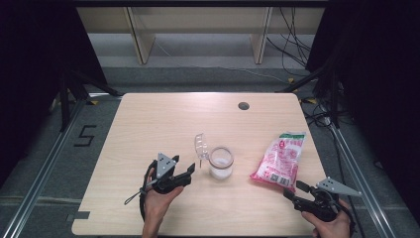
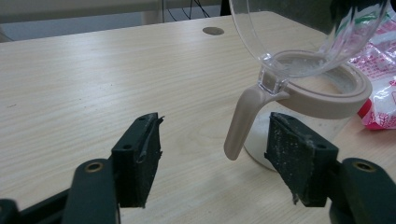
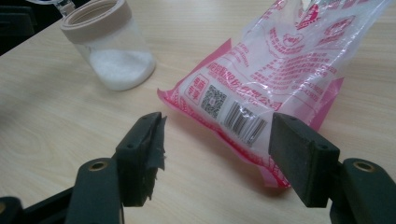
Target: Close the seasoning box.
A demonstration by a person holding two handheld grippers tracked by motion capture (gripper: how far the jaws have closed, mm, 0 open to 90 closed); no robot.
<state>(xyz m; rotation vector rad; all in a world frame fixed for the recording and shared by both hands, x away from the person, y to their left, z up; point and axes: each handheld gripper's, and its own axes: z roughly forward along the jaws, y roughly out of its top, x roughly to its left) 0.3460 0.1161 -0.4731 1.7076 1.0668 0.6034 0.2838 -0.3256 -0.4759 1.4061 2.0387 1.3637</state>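
Both grippers, left (image 2: 212,156) and right (image 3: 217,156), gape empty; the left should squarely straddle the jar (image 1: 221,162) handle (image 2: 241,122) before closing.

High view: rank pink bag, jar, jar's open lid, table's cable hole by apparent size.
1. pink bag, clearly largest.
2. jar.
3. open lid, clear and seen near edge-on, so its apparent size understates it; close to the jar.
4. cable hole, smallest.

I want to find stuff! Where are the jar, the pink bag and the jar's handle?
jar (image 1: 221,166), high view, on its glass side.
pink bag (image 3: 261,79), right gripper view, on its printed front.
jar's handle (image 2: 240,123), left gripper view, on its beige middle.
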